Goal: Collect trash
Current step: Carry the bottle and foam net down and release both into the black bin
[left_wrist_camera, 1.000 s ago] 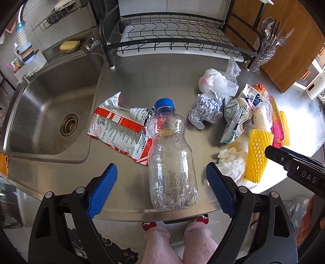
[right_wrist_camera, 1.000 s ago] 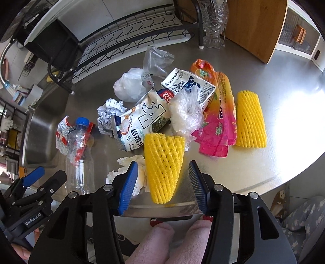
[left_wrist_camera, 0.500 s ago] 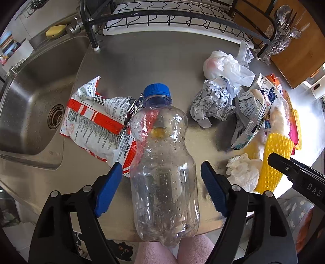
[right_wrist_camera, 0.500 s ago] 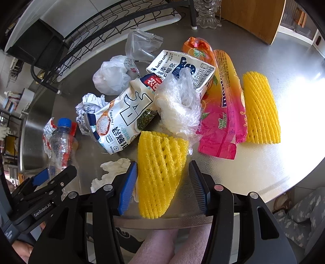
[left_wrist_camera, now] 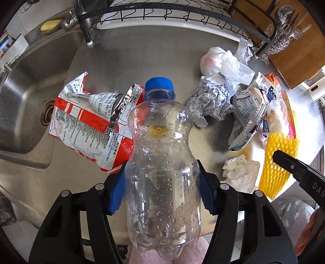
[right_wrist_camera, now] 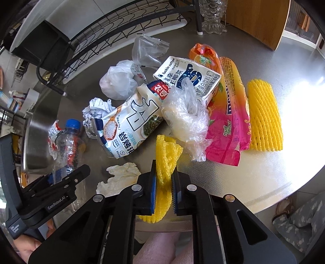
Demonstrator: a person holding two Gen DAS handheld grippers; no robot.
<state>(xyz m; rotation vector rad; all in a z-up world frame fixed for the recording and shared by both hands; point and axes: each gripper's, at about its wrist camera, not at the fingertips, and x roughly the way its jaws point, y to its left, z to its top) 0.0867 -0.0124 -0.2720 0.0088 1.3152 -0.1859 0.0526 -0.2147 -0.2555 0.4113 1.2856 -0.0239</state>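
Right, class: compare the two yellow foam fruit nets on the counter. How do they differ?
The near foam net is squeezed narrow between the right gripper pads; the far foam net lies flat and untouched. The near one overhangs the counter edge; the far one sits beside the pink wrapper. Both are yellow mesh.

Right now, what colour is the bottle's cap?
Blue; the bottle's cap shows best in the left wrist view.

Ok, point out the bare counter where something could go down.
Bare steel lies between the dish rack and the bottle, and right of the far yellow foam net toward the counter edge. The wrapper pile around the coffee carton is crowded.
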